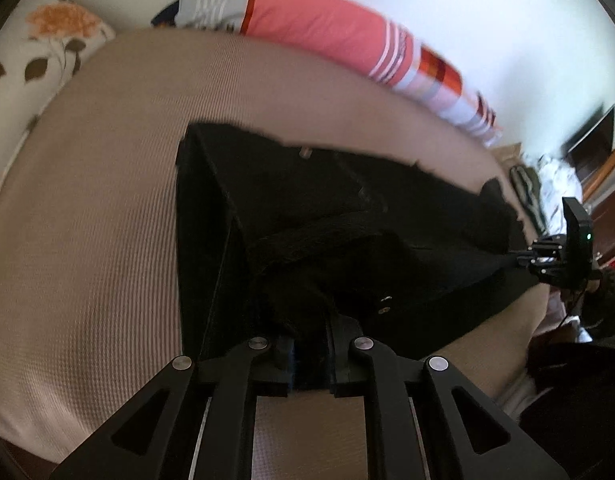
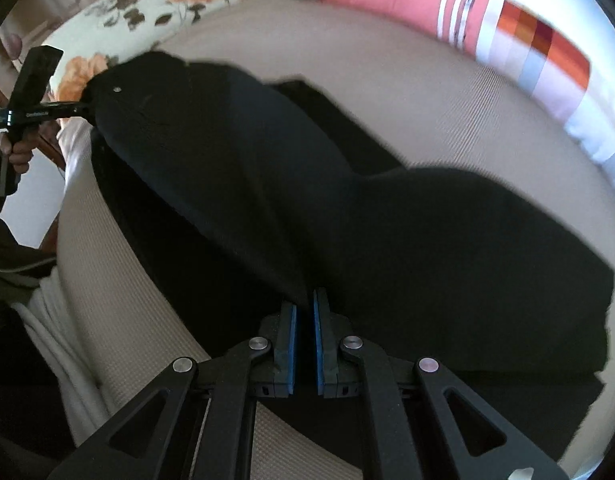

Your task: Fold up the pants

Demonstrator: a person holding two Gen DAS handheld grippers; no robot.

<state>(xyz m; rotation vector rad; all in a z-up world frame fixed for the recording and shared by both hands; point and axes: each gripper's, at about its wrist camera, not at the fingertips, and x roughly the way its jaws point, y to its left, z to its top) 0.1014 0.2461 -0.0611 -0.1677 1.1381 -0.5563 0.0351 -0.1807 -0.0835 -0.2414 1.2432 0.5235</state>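
Observation:
Black pants (image 1: 327, 216) lie partly lifted over a beige bed (image 1: 87, 240). My left gripper (image 1: 307, 344) is shut on a bunched edge of the pants, near the small metal buttons. My right gripper (image 2: 304, 312) is shut on another edge of the pants (image 2: 347, 208), with the cloth pinched between its blue pads (image 2: 293, 344). The fabric hangs stretched between the two grippers. The right gripper also shows in the left wrist view (image 1: 515, 258), and the left gripper shows in the right wrist view (image 2: 85, 110), each pulling a corner of the cloth.
A pink striped pillow (image 1: 327, 28) lies along the far edge of the bed by the white wall. A floral pillow (image 1: 39, 52) sits at the far left corner. Furniture and clutter (image 1: 587, 168) stand beyond the bed's right end.

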